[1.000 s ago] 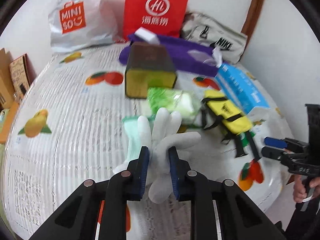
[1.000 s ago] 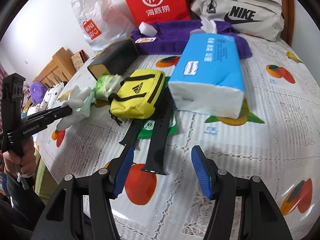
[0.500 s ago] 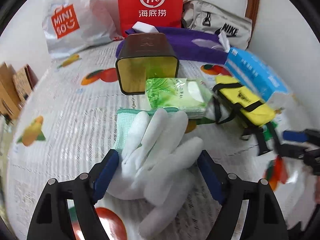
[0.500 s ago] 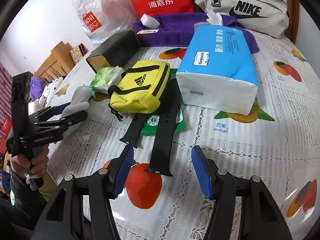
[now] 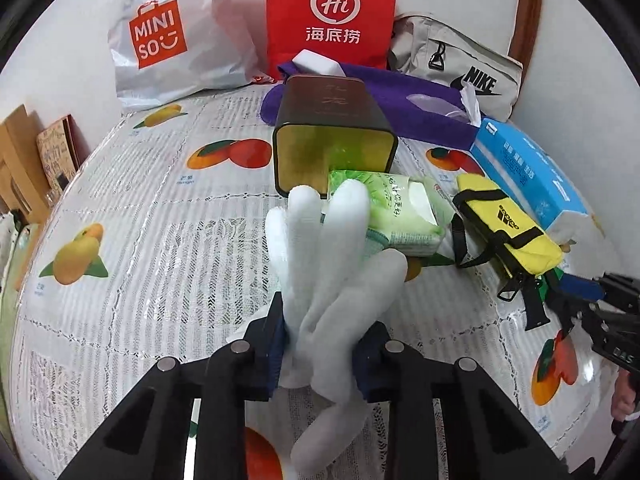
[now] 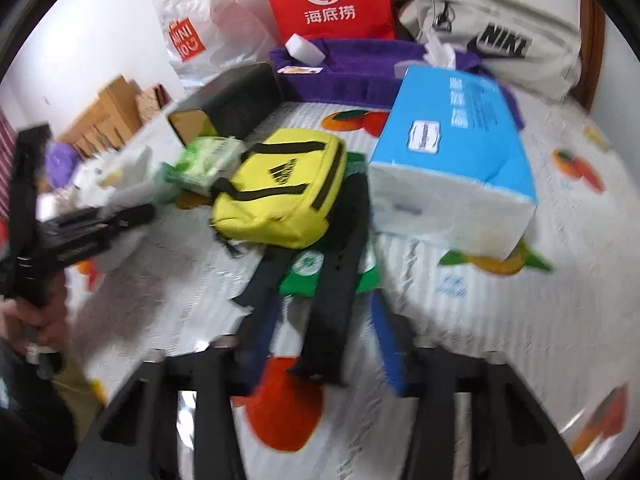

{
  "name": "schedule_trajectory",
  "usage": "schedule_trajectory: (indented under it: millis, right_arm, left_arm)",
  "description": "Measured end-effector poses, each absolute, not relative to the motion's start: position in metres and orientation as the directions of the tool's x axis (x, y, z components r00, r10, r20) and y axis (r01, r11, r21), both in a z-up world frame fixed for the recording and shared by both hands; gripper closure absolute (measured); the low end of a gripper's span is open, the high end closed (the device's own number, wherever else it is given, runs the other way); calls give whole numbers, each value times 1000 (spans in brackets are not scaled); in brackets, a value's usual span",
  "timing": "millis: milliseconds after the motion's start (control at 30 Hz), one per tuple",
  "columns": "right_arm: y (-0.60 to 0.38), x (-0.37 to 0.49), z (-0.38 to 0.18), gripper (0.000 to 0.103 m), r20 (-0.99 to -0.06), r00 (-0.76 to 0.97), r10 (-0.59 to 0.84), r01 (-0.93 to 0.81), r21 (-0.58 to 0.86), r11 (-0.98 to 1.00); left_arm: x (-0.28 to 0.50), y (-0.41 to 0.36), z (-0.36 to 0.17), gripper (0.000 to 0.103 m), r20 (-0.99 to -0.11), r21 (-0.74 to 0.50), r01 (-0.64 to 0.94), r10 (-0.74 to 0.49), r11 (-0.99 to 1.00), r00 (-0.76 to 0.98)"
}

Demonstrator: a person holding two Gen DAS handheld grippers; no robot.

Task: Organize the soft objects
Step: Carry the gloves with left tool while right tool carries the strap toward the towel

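My left gripper (image 5: 320, 344) is shut on a white knit glove (image 5: 332, 272) and holds it above the fruit-print tablecloth (image 5: 168, 248); the glove fingers stick up past the pads. Behind it lie a green wet-wipe pack (image 5: 400, 208) and a dark tin box (image 5: 332, 128) on its side, open end toward me. My right gripper (image 6: 324, 344) is open, its jaws either side of the black straps (image 6: 336, 280) of a yellow Adidas pouch (image 6: 284, 184). The right view is blurred.
A blue tissue pack (image 6: 456, 160) lies right of the pouch. A purple towel (image 5: 400, 96), a red paper bag (image 5: 332, 16), a white Miniso bag (image 5: 168, 32) and a grey Nike bag (image 5: 460, 68) line the wall. Cardboard boxes (image 5: 24, 160) stand at left.
My left gripper opened over the glove half a second ago and has shut on it again, lifting it. My right gripper moved forward over the black straps toward the yellow pouch.
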State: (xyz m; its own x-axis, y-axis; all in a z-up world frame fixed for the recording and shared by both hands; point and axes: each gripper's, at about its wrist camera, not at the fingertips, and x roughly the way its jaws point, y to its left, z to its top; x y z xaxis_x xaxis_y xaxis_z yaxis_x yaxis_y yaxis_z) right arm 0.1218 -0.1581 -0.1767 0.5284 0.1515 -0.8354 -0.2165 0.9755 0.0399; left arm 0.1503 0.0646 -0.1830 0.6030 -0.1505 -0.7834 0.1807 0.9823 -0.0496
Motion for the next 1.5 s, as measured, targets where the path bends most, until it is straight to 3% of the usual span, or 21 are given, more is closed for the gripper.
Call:
schedule_trajectory:
  millis: [67, 267, 433, 533, 600, 633, 667, 700, 1100, 1267, 1500]
  right_arm:
    - [-156, 119, -177, 82, -833, 537, 134, -252, -6, 968]
    - [-185, 100, -168, 83, -847, 496, 190, -235, 79, 969]
    - [-192, 83, -170, 82, -869, 468, 161, -231, 55, 971]
    - [-191, 87, -172, 73, -858, 483, 175, -227, 71, 971]
    - [-189, 95, -174, 60, -846, 499, 189, -225, 84, 971]
    - [-187, 99, -175, 60, -839, 514, 181, -225, 72, 972]
    - [-184, 101, -176, 63, -832, 529, 165, -227, 49, 973]
    - [-180, 102, -177, 82, -822, 554, 129, -230, -2, 973]
    - [-194, 96, -176, 82, -829, 539, 147, -194, 48, 980]
    - [-192, 94, -176, 82, -826, 545, 143, -206, 33, 978]
    - [-198, 89, -162, 83, -829, 532, 174, -205, 73, 976]
  left_arm:
    - [151, 65, -183, 76, -784, -54, 179, -153, 982, 602]
    - [150, 67, -183, 76, -782, -76, 179, -170, 981, 600]
    - [151, 67, -183, 76, -785, -65, 176, -160, 982, 598]
    - [151, 68, -183, 76, -786, -71, 175, -163, 982, 597]
    - [151, 67, -183, 76, -787, -71, 176, -164, 982, 595]
    - [152, 67, -183, 76, -789, -72, 175, -163, 982, 593]
    - [152, 67, -183, 76, -791, -72, 174, -163, 982, 590]
    - [153, 67, -183, 76, -792, -73, 173, -162, 982, 589]
    - [149, 59, -183, 70, -787, -68, 179, -163, 982, 596]
    - [149, 58, -182, 86, -784, -56, 188, -160, 981, 600]
    - [145, 67, -176, 88, -794, -150, 174, -223, 973, 565]
